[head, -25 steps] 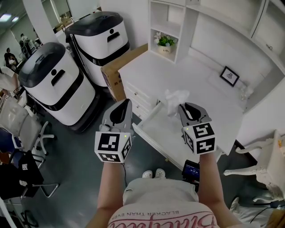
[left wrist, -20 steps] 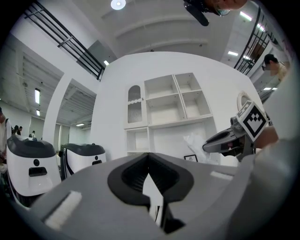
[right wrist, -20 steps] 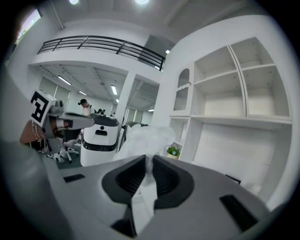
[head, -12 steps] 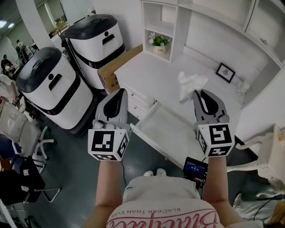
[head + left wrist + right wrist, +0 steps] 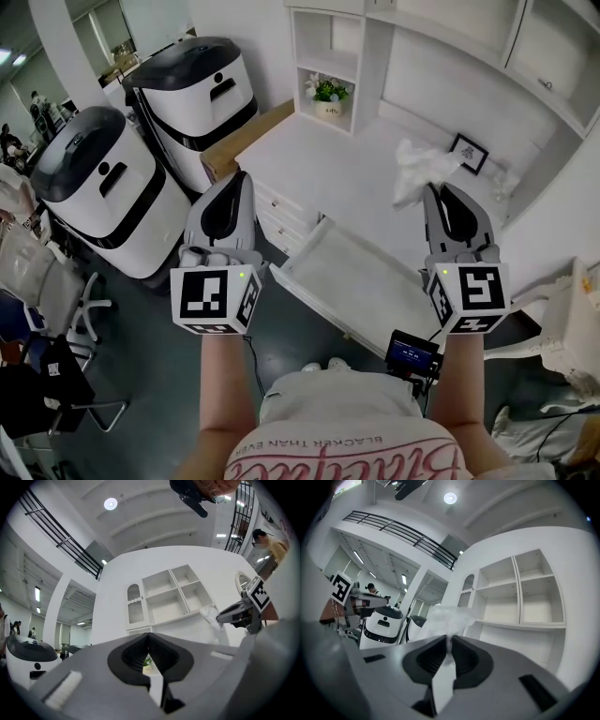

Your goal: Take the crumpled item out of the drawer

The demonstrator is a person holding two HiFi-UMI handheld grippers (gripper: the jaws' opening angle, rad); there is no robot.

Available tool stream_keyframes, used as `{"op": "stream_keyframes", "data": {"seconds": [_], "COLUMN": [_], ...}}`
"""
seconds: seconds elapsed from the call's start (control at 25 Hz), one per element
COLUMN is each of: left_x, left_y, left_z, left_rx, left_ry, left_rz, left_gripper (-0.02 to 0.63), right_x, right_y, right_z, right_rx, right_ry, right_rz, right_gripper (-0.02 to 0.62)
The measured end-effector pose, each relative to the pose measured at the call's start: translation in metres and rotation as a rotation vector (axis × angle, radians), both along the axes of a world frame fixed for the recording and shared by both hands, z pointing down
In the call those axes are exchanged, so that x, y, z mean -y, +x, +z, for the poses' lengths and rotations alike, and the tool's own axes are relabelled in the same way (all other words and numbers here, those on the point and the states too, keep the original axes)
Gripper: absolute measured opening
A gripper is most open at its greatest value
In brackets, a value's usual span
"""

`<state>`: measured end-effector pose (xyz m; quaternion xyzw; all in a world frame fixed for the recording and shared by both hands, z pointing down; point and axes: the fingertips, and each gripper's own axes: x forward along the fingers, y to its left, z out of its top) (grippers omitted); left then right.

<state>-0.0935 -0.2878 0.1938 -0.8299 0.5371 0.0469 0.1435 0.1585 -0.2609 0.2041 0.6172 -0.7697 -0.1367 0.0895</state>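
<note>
The crumpled item (image 5: 417, 169) is a wad of thin white film or tissue. My right gripper (image 5: 433, 192) has it pinched at the jaw tips and holds it in the air above the white desk top (image 5: 328, 164); the jaws are still closing on it. In the right gripper view the wad (image 5: 447, 616) bulges out above the jaws of that gripper (image 5: 449, 641). The pulled-out white drawer (image 5: 352, 281) lies below and between my hands, its inside bare. My left gripper (image 5: 236, 183) is shut with nothing in it, off the drawer's left corner, and also looks shut in its own view (image 5: 148, 639).
Two white-and-black robot units (image 5: 89, 187) and a cardboard box (image 5: 239, 141) stand left of the desk. A potted plant (image 5: 328, 94) sits in a shelf niche, a small framed picture (image 5: 466, 153) on the desk. A white chair (image 5: 562, 337) is at right.
My right gripper rose and moved right with the crumpled item, from just over the drawer to above the desk top. The left gripper drifted slightly left and up.
</note>
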Motion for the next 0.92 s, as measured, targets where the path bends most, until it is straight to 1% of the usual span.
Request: {"op": "stream_keyframes", "data": {"seconds": [0.48, 0.92], "left_x": [-0.004, -0.004], "left_y": [0.008, 0.006], "left_z": [0.0, 0.004], "left_rx": [0.007, 0.035], "left_ry": [0.006, 0.012], "left_rz": [0.002, -0.009], "left_gripper": [0.011, 0.011], "right_x": [-0.006, -0.006], "right_y": [0.008, 0.006], "right_z": [0.001, 0.011], "right_rx": [0.008, 0.018], "right_ry": [0.0, -0.009], "right_rz": [0.004, 0.011], "right_gripper": [0.044, 0.044]}}
